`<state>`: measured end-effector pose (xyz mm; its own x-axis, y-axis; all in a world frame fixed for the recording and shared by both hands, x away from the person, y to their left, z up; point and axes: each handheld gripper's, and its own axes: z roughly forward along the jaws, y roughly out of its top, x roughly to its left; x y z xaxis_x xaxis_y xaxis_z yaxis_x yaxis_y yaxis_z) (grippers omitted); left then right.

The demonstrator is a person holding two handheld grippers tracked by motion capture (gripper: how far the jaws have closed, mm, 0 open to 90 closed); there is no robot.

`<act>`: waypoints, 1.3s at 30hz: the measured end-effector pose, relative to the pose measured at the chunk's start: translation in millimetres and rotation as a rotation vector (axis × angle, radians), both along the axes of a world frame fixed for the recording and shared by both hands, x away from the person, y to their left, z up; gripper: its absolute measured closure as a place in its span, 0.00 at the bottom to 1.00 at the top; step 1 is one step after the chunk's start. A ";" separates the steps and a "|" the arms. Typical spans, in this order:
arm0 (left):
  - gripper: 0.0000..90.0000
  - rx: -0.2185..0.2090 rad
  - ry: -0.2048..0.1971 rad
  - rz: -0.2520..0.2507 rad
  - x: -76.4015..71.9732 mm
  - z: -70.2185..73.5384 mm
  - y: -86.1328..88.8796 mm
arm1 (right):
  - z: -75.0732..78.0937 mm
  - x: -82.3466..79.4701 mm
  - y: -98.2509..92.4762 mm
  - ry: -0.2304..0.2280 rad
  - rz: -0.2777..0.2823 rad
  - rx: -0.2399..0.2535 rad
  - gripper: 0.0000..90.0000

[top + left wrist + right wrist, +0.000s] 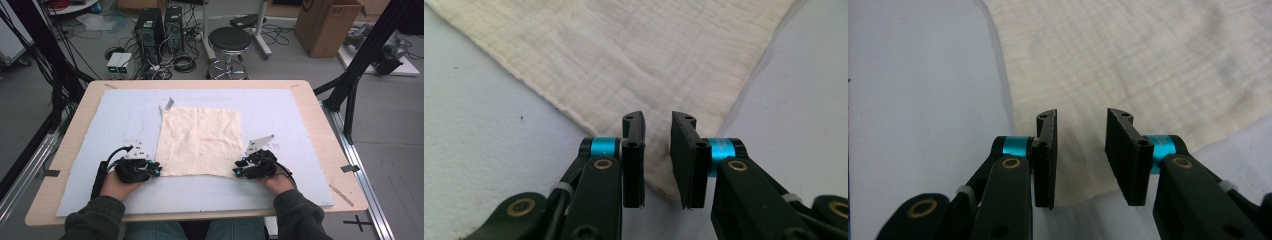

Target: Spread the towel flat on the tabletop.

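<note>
Cream cloth (200,141) spread flat mid-surface on pale blue mat (280,107). Left tongs (657,150) straddle near-left corner, right tongs (1081,152) near-right corner; both narrowly parted, not yet pinching. Placement likely readies lifting near edge for fold.

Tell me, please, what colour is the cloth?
Cream, faintly checked cloth; the left gripper view shows it best.

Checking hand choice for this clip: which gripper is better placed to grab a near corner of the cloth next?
Left, narrowly. The left gripper has the cloth corner squarely between its open jaws. The right gripper is also open over its corner, with the tip sitting slightly off-centre.
</note>
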<state>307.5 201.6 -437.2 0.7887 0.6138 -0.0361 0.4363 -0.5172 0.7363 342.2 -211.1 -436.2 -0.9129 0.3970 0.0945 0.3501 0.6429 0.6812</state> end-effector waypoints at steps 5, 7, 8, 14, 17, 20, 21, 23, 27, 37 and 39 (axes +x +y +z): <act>0.84 0.005 -0.003 -0.004 -1.9 -0.1 1.0 | -0.2 -2.9 0.1 -0.017 -0.004 -0.009 0.73; 0.84 0.002 -0.005 0.001 -3.1 -0.5 1.5 | -0.1 -3.8 -0.1 -0.012 -0.009 -0.008 0.73; 0.84 0.004 -0.005 -0.002 -3.4 -0.5 2.1 | -0.2 -4.2 -0.2 -0.019 -0.006 -0.010 0.73; 0.82 -0.013 -0.015 0.000 -5.7 0.8 3.2 | -0.3 -5.3 -1.4 -0.007 -0.013 0.006 0.70; 0.81 -0.027 -0.022 0.000 -7.3 2.5 4.0 | 1.8 -5.4 -3.6 -0.017 -0.020 0.036 0.68; 0.80 -0.032 -0.024 -0.002 -7.5 3.4 4.6 | 4.5 -5.5 -5.8 -0.021 -0.039 0.058 0.65; 0.80 -0.031 -0.027 -0.004 -7.5 4.1 5.2 | 4.9 -5.4 -6.1 -0.022 -0.042 0.062 0.64; 0.79 -0.037 -0.032 -0.002 -8.0 4.9 5.7 | 5.7 -5.6 -6.7 -0.020 -0.052 0.068 0.63; 0.77 -0.051 -0.039 0.006 -9.5 6.5 7.1 | 7.6 -5.4 -6.6 -0.029 -0.067 0.084 0.58; 0.74 -0.060 -0.049 0.016 -9.9 8.1 11.2 | 13.0 -3.8 -7.0 -0.049 -0.092 0.127 0.50; 0.73 -0.066 -0.050 0.022 -9.9 8.6 11.5 | 12.7 -3.8 -7.0 -0.045 -0.100 0.127 0.47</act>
